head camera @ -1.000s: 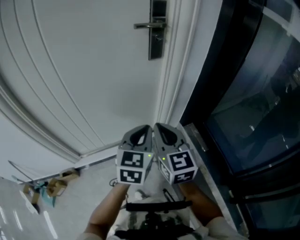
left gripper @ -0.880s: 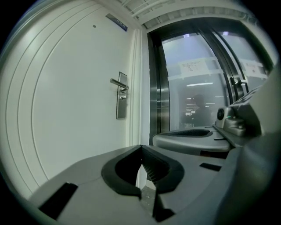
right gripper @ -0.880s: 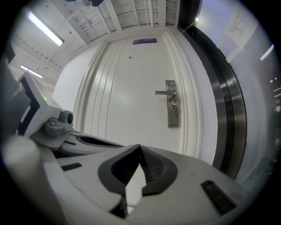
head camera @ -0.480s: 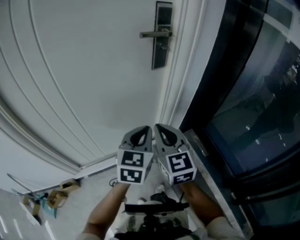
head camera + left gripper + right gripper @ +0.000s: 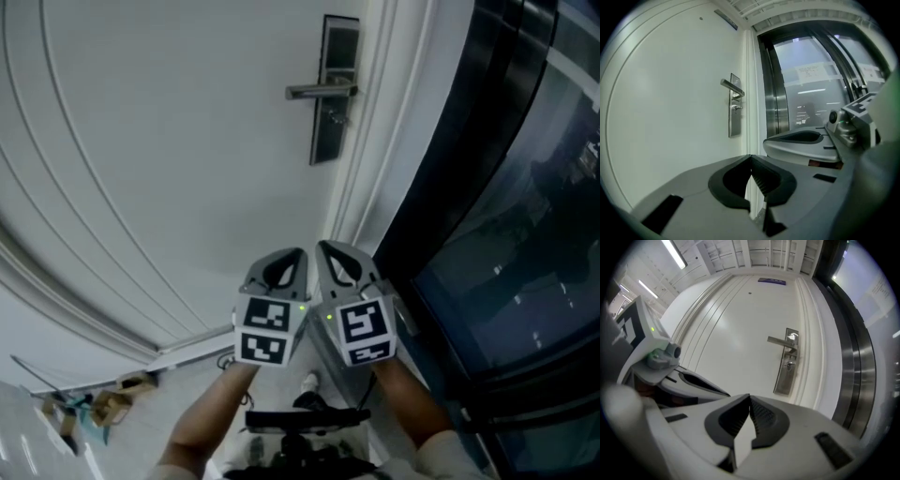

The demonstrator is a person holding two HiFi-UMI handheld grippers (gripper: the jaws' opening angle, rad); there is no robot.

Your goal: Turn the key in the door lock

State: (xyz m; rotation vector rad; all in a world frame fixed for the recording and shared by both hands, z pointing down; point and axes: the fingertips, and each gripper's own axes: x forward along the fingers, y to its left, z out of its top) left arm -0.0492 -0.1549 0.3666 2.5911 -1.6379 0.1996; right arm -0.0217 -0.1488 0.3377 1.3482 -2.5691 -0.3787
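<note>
Both hands have carried the grippers nearer the white panelled door (image 5: 187, 141). The left gripper (image 5: 296, 253) and right gripper (image 5: 324, 247) point level at it, side by side, each with jaws together on nothing. A dark metal lock plate (image 5: 328, 136) with a silver lever handle (image 5: 319, 91) sits at the door's right edge, well apart from them. Below the lever is a small silvery piece (image 5: 789, 365), too small to tell key from keyhole.

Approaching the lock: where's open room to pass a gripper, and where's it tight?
Free: bare door left of the handle and lock plate, and below the plate down to the left gripper and right gripper, which sit nearly touching. Tight: right of the plate, where the door frame and dark glass wall close in.
</note>
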